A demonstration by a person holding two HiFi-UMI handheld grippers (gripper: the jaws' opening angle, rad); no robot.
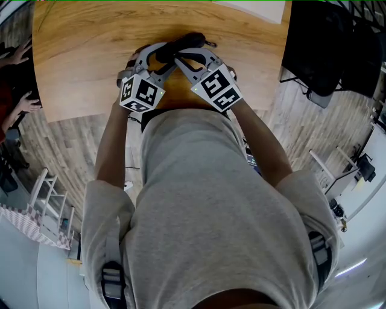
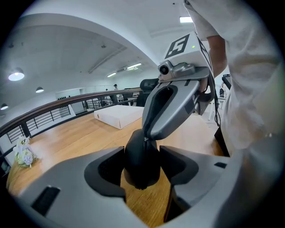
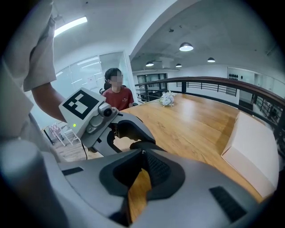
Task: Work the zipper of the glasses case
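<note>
Our left gripper [image 2: 142, 156] clamps the case [image 2: 140, 173] over the table [image 2: 80, 138]; right gripper [image 3: 142, 155] is pinched shut on the pull [image 2: 145, 139]; we should draw steadily along the zip, bracing the case.

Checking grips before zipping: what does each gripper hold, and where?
Left gripper clamps the black rounded glasses case by its end; right gripper pinches its small metal zipper pull.

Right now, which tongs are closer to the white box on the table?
Right. The right tongs, pinching the zipper pull, sit on the white box's side of the glasses case; the left tongs clamp it from the far side.
</note>
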